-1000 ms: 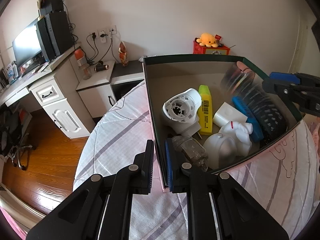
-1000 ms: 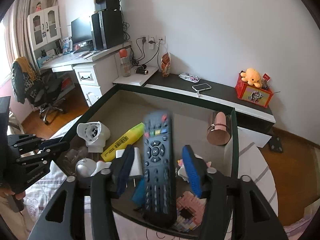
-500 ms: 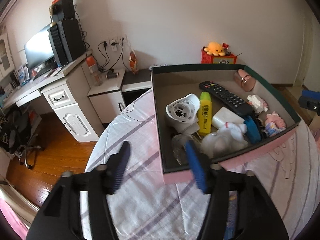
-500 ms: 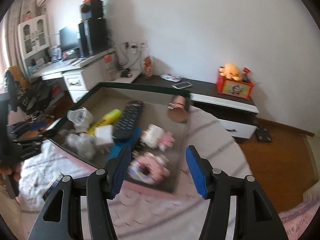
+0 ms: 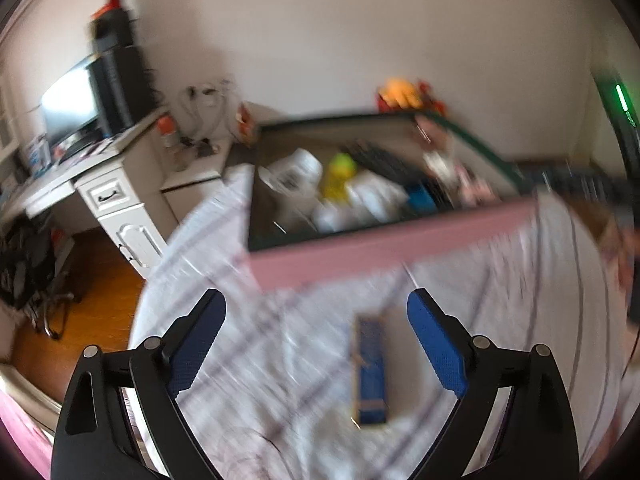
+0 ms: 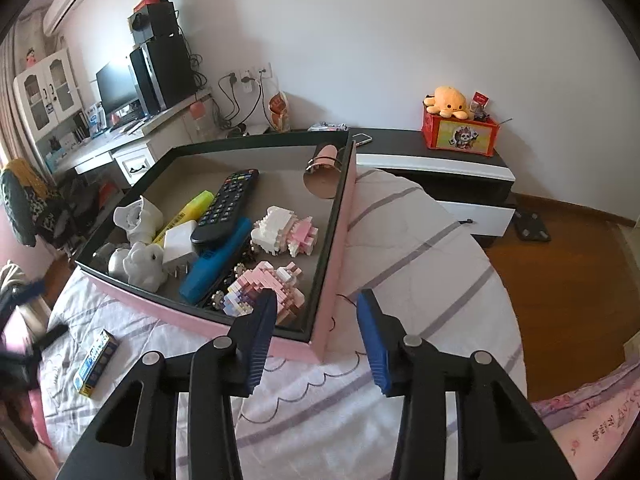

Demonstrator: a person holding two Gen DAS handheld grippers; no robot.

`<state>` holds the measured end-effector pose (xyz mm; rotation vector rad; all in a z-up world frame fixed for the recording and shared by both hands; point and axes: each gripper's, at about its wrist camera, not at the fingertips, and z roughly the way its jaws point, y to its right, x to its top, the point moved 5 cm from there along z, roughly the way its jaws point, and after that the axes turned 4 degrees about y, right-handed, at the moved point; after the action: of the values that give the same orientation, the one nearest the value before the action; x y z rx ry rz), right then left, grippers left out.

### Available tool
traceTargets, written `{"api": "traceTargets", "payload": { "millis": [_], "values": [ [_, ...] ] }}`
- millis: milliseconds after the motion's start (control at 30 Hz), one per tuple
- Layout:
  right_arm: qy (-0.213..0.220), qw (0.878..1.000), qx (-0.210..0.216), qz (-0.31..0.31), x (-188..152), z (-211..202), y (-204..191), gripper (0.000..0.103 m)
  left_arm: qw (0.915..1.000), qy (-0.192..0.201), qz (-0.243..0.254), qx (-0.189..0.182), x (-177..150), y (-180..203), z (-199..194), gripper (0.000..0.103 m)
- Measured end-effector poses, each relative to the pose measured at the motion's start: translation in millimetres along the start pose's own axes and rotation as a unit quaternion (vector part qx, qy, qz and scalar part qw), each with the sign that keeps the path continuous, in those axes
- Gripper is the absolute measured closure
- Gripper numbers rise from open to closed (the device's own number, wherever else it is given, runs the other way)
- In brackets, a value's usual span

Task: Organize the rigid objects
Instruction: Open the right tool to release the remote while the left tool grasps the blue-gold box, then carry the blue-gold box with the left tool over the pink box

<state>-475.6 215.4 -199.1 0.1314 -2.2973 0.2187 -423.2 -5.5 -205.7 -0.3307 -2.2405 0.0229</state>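
A pink box with a dark rim stands on the bed and holds several rigid things: a black remote, a yellow highlighter, a white charger and two toy-brick figures. My right gripper hovers over the box's near right corner. Its jaws are closing and the pads touch nothing. The left wrist view is blurred. There my left gripper is open wide and still opening, above a small blue carton on the sheet, short of the box.
The same blue carton lies on the striped sheet left of the box. Beyond the bed are a white desk with a monitor, a low black-and-white cabinet with a red toy box, and a wooden floor.
The right gripper let go of the remote, which now lies in the box, and drew back to the near corner. The left gripper opened off the box's wall and pulled back over the sheet.
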Motion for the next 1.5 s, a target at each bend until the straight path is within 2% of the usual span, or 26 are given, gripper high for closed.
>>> {"api": "traceTargets", "payload": {
  "millis": [67, 133, 167, 200, 267, 667, 733, 867, 933, 1000, 1300, 1367, 1500],
  "values": [
    [-0.003, 1.0, 0.005, -0.001, 0, 1, -2, 0.06, 0.9992, -0.019, 0.034, 0.003, -12, 15, 9, 0.012],
    [-0.003, 1.0, 0.005, -0.003, 1, 2, -4, 0.06, 0.9977, -0.048, 0.047, -0.002, -24, 23, 21, 0.035],
    [-0.003, 1.0, 0.004, -0.004, 2, 3, -5, 0.06, 0.9975, -0.059, 0.039, 0.001, -28, 22, 26, 0.065],
    [-0.003, 1.0, 0.004, -0.005, 2, 4, -6, 0.06, 0.9974, -0.067, 0.024, -0.007, -31, 19, 31, 0.081],
    [-0.004, 1.0, 0.003, -0.006, 3, 5, -7, 0.06, 0.9979, -0.063, 0.004, -0.013, -30, 12, 32, 0.082],
    [-0.028, 1.0, -0.01, -0.003, 3, 26, -2, 0.061, 0.9964, -0.053, -0.037, 0.055, -23, -43, 26, 0.082],
    [-0.032, 0.999, -0.006, -0.001, 3, 28, -2, 0.075, 0.9958, -0.051, -0.043, 0.063, -19, -50, 26, 0.082],
    [-0.044, 0.999, -0.01, -0.004, 5, 32, -2, 0.079, 0.9948, -0.048, -0.051, 0.074, -13, -63, 26, 0.083],
    [-0.051, 0.999, -0.014, -0.003, 4, 34, 2, 0.085, 0.9943, -0.044, -0.055, 0.08, -10, -69, 25, 0.082],
    [-0.057, 0.998, -0.014, 0.002, 3, 37, 5, 0.088, 0.9943, -0.038, -0.059, 0.08, -7, -73, 22, 0.082],
    [-0.061, 0.998, -0.018, -0.003, 4, 37, 3, 0.088, 0.9947, -0.027, -0.068, 0.073, -3, -82, 13, 0.082],
    [-0.061, 0.998, -0.018, -0.003, 4, 37, 4, 0.088, 0.9955, -0.023, -0.069, 0.061, 0, -81, 10, 0.082],
    [-0.062, 0.998, -0.018, -0.003, 4, 37, 5, 0.088, 0.9956, -0.016, -0.065, 0.065, 6, -82, 6, 0.082]
  ]
}}
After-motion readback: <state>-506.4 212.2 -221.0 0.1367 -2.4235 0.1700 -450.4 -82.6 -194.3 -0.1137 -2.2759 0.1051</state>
